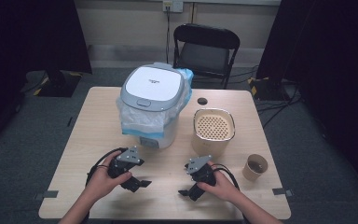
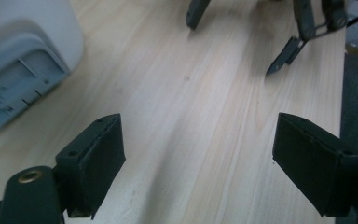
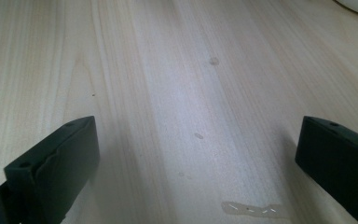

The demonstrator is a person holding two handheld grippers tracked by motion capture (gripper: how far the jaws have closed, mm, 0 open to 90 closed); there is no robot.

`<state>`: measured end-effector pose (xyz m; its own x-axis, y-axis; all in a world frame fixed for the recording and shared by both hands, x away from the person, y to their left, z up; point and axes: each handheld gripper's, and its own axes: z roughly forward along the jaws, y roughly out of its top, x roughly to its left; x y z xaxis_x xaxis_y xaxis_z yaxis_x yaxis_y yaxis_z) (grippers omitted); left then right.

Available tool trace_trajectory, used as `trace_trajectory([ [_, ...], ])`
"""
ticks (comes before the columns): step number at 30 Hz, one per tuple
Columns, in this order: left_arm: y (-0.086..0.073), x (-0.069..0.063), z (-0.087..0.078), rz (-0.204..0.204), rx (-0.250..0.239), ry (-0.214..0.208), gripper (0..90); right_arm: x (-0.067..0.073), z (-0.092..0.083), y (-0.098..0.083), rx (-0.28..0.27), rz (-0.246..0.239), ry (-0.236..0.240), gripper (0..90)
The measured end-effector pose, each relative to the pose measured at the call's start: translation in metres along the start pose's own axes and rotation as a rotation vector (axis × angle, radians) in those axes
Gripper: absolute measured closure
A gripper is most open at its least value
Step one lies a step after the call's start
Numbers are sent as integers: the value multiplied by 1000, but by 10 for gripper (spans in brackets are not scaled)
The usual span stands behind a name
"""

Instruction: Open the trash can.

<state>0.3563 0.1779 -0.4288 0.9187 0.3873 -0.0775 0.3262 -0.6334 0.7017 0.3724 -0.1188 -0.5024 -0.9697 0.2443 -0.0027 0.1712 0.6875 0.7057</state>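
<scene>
The white plastic bin with a grey lid (image 1: 152, 88) stands at the back left of the pale wooden table (image 1: 86, 140), with a thin bag liner spilling out. The left gripper (image 1: 137, 183) and right gripper (image 1: 189, 192) both gape wide, holding nothing. The bin is probably light and smooth-walled (liner slippery), so the lid's front edge looks the best hold.

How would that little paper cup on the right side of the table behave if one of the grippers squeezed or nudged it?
The paper cup looks thin-walled, so it would probably crumple under a firm squeeze. It seems light, so a nudge would likely slide or tip it. Something dark shows inside; it might spill.
</scene>
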Motion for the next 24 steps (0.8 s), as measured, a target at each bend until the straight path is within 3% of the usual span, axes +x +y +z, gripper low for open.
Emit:
trace_trajectory([
  [4,9,3,-11,-5,-12,17,162,0,0,0,0,-1,0,0],
  [13,21,9,-26,-40,-29,-4,162,0,0,0,-1,-1,0,0],
  [24,39,16,-45,-35,-21,4,163,0,0,0,1,1,-2,0],
])
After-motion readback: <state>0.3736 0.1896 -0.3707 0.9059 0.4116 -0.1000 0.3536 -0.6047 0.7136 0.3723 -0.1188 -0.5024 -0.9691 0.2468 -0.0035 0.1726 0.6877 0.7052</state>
